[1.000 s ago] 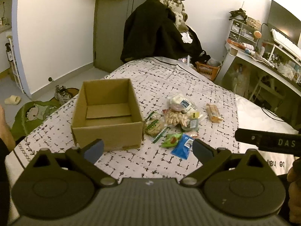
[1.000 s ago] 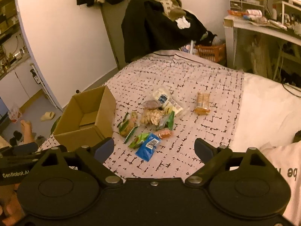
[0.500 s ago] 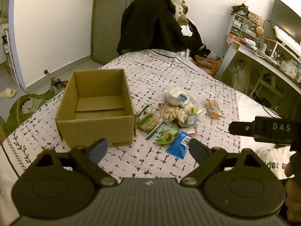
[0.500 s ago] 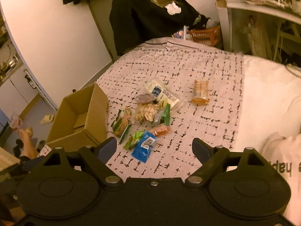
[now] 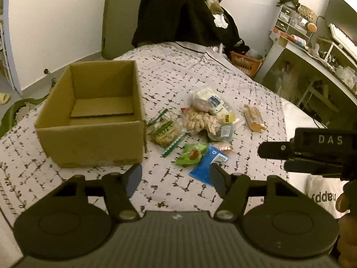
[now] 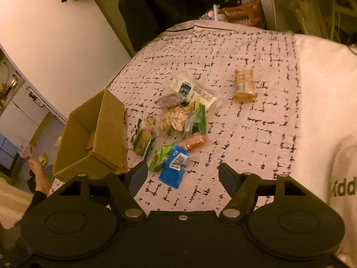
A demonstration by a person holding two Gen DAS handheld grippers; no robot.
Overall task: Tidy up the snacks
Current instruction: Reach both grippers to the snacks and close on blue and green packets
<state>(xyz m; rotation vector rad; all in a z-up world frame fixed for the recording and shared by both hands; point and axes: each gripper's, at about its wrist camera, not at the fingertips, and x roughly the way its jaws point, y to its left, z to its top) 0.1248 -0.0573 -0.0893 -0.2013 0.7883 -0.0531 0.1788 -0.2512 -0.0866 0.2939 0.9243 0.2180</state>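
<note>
We are in a home bedroom: a bed (image 5: 200, 71) with a patterned cover, dark clothes (image 5: 185, 17) heaped at its far end, a cluttered desk (image 5: 312, 55), slippers (image 5: 4, 98) on the floor.

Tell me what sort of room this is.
Most likely a bedroom: a bed with a patterned cover holds the snacks and cardboard box, dark clothes are heaped at its far end, and a cluttered desk stands beside it.

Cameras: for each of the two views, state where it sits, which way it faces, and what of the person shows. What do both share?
Left wrist: on the left tongs, looking down the bed at box and snacks; right tongs show.
Right wrist: on the right tongs, facing the snacks; a hand shows.
Shared: box, blue packet.
</note>
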